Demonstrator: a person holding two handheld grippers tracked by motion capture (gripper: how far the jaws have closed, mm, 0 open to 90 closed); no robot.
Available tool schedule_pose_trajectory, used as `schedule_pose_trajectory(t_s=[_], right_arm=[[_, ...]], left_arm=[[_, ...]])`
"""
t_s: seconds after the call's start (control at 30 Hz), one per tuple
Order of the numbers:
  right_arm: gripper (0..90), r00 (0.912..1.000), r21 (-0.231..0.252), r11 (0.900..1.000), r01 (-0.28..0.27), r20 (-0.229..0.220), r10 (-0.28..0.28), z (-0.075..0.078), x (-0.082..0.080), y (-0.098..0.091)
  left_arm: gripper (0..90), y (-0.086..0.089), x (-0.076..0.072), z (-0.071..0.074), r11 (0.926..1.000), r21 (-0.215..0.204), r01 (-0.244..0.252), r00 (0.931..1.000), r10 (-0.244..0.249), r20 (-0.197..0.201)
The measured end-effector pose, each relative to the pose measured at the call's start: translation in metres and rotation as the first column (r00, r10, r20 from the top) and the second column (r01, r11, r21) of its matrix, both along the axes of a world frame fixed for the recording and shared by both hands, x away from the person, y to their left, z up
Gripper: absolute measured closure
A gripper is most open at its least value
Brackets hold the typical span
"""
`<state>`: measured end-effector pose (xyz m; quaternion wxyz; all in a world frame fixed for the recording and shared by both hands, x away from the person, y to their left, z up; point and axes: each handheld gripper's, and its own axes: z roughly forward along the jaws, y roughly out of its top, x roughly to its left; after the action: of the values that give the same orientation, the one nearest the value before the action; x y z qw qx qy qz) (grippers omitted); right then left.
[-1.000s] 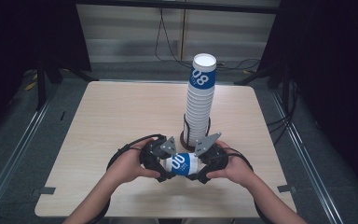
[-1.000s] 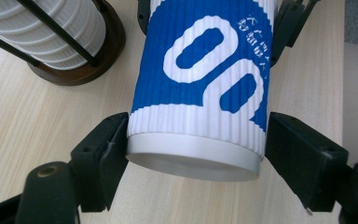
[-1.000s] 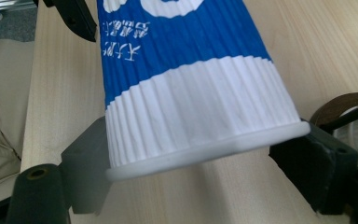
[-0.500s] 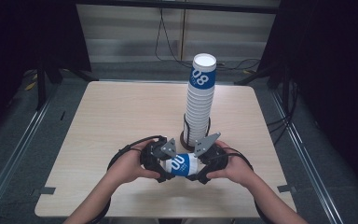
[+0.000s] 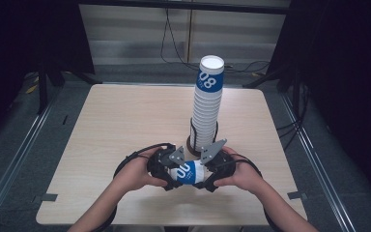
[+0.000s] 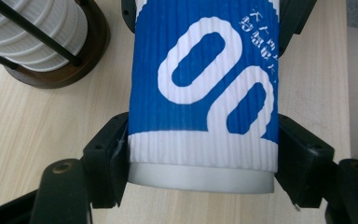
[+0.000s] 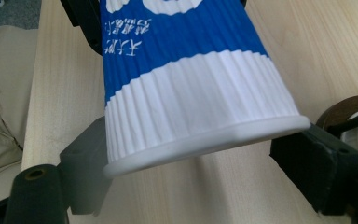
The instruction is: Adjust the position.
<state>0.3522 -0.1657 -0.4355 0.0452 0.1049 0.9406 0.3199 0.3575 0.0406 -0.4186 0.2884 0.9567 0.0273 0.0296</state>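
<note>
A light, wood-grain square table [image 5: 125,125] occupies the centre of the high view. A tall stack of white ribbed paper cups with a blue-banded top cup [image 5: 206,104] stands upright at 1 o'clock from table centre, seated in a dark round wire-post holder [image 6: 65,60]. Black cables [image 5: 174,43] lie on the grey floor at 12 o'clock.

A stack of cups [image 5: 206,106] is set upright in a holder [image 5: 193,143] at the frame's centre, on the table [image 5: 121,116]. Directly below it, a single cup [image 5: 186,173] is held on its side between the left gripper [image 5: 167,170] and the right gripper [image 5: 208,170].
</note>
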Motion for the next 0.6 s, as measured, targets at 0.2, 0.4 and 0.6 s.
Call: schedule_pose_trajectory(t_s=[0.2,0.4,0.6], right_arm=[[13.9,0.9999,0.08,0.9968,-0.004,-0.013,0.005,0.001,-0.001,-0.005],[12.7,0.9995,0.146,0.989,0.023,-0.025,-0.02,-0.005,-0.004,-0.012],[12.7,0.9983,0.212,0.9758,0.052,-0.037,-0.046,-0.01,-0.004,-0.018]], left_arm=[[29.2,0.007,0.0,0.0,0.9984,-0.056,0.0,0.9992,-0.002,-0.041],[29.3,0.016,0.001,-0.002,0.994,-0.109,-0.016,0.997,0.007,-0.077],[29.2,0.024,0.004,-0.003,0.9896,-0.141,-0.028,0.995,0.014,-0.099]])
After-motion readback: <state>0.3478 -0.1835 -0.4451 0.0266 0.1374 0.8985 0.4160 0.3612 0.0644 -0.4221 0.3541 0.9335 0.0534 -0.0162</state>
